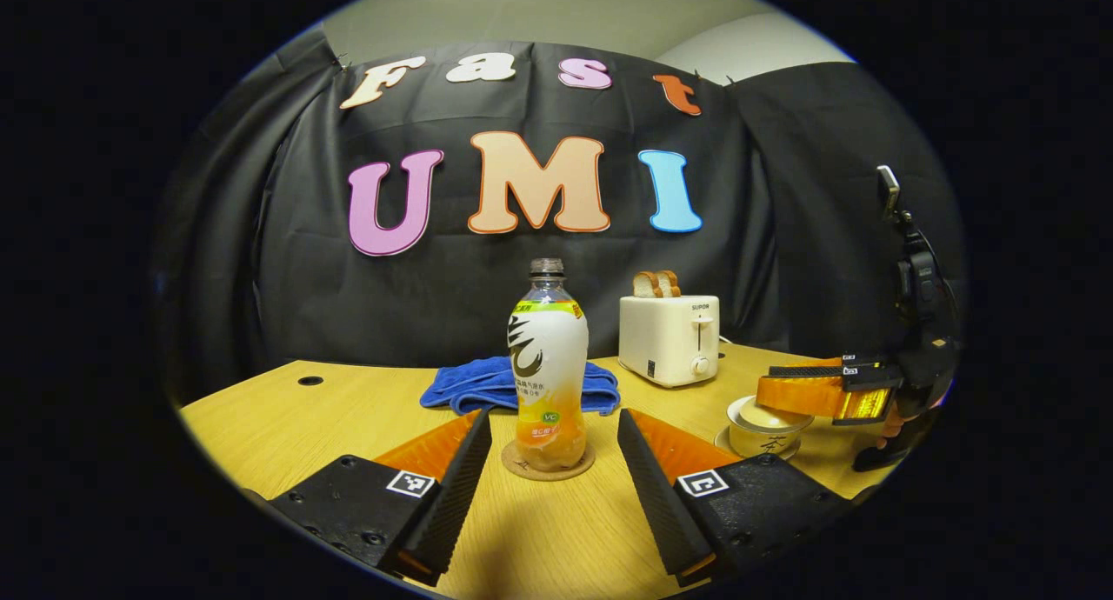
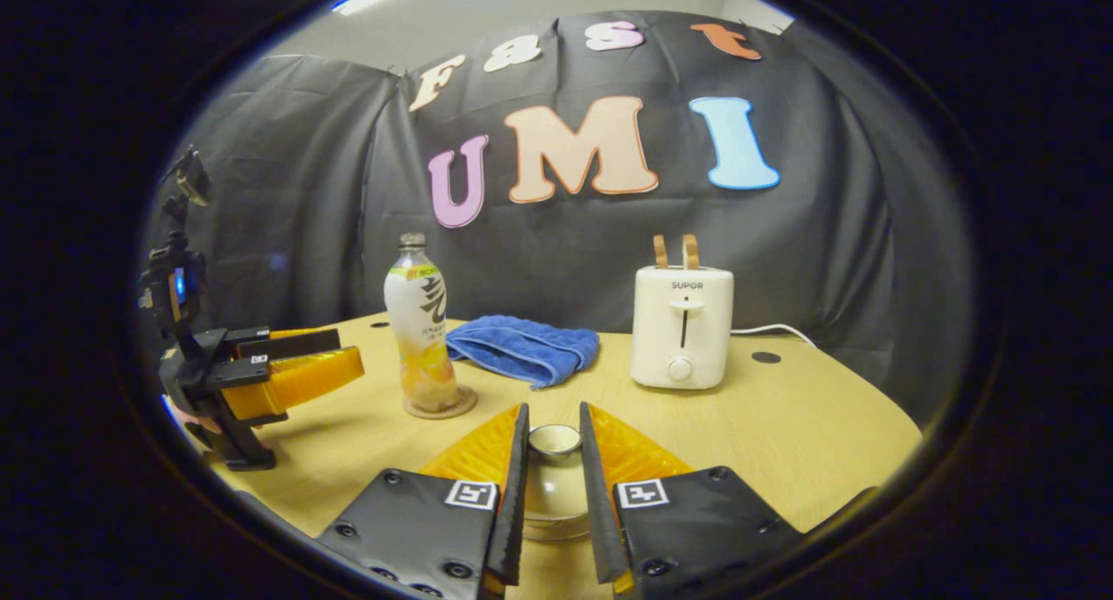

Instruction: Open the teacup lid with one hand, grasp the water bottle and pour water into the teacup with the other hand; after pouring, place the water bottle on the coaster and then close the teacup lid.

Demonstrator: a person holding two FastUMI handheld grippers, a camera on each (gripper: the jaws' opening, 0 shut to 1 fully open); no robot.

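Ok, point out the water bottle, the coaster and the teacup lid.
water bottle (image 1: 547, 356): left gripper view, on the white label at mid-body.
coaster (image 1: 520, 470): left gripper view, on its bare rim left of the bottle.
teacup lid (image 2: 555, 439): right gripper view, on its top knob.

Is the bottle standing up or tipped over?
Standing up. The bottle sits straight on its round coaster, neck pointing up, with nothing holding it.

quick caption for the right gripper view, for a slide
Right gripper fingers flank the teacup lid knob, while the water bottle stands on its coaster.
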